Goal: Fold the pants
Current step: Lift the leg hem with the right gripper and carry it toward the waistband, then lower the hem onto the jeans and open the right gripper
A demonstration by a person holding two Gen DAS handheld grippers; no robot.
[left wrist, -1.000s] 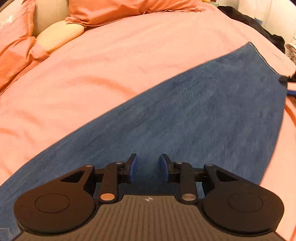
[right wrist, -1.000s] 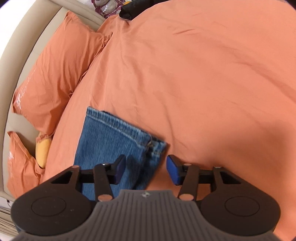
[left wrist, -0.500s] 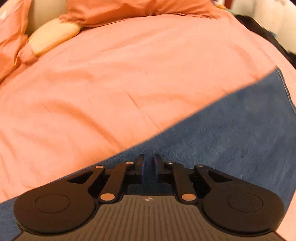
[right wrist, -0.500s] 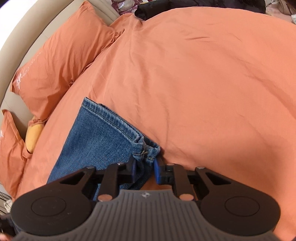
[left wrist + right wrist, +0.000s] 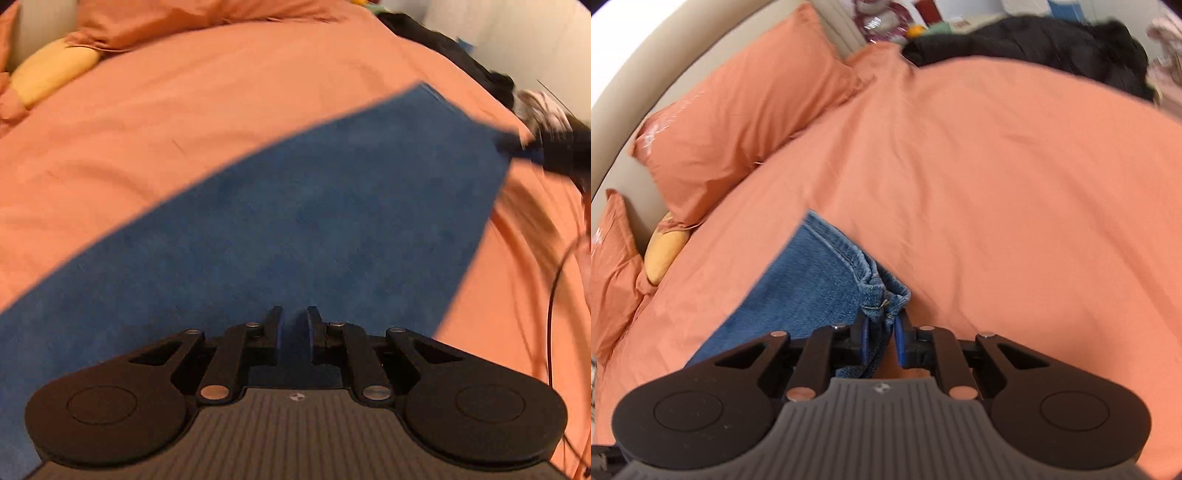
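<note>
The right gripper [image 5: 881,341] pinches only the bunched hem corner of the blue denim pants [image 5: 812,291]; so shallow a bite could slip as the leg lifts. The left gripper [image 5: 294,328] is nearly closed over the pants' edge, though whether it grips cloth I cannot tell. The pants stretch between them above the orange bed cover [image 5: 997,184], and uneven pulling may skew the fold.

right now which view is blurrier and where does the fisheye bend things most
Left wrist view: motion blur smears the jeans and the right gripper at its far corner; colours warm and dim. Right wrist view: sharper, hem stitching readable between the fingers, soft only at the top edge. Both bend the orange bedspread most toward the frame edges.
</note>
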